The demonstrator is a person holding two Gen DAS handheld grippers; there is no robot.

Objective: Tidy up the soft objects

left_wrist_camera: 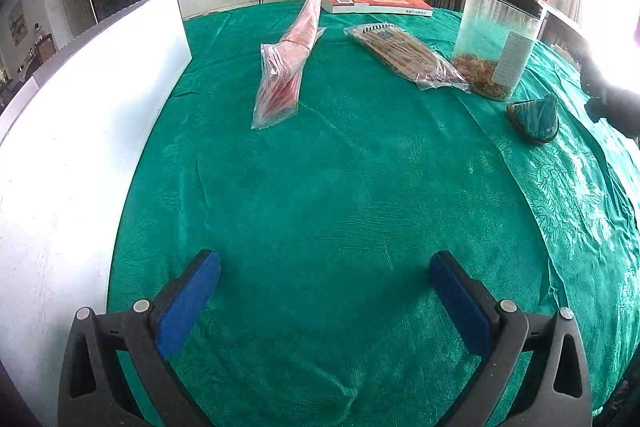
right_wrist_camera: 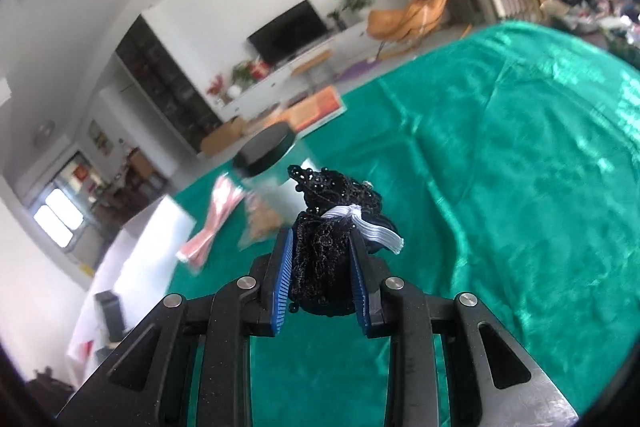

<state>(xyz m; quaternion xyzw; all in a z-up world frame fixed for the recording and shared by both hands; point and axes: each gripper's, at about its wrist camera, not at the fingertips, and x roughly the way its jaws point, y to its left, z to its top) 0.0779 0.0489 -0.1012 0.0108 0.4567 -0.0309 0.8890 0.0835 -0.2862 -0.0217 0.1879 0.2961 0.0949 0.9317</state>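
Right gripper (right_wrist_camera: 320, 255), blue pads clamped on a black beaded lace bundle (right_wrist_camera: 332, 227); left gripper (left_wrist_camera: 324, 267) spread wide above green tablecloth (left_wrist_camera: 320, 167). Labels illegible.

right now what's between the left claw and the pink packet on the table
Nothing: in the left wrist view only bare green cloth lies between the open left claw and the pink packet.

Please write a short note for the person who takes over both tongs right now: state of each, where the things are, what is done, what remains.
Left tongs: open, holding nothing, low over the green cloth.
Right tongs: shut on a black lace bundle with a white elastic band, lifted above the cloth.
On the table: a red sleeve packet, a brown packet, a clear jar, a small teal pouch.
Done: bundle picked up.
Left: set it down; where is not clear.
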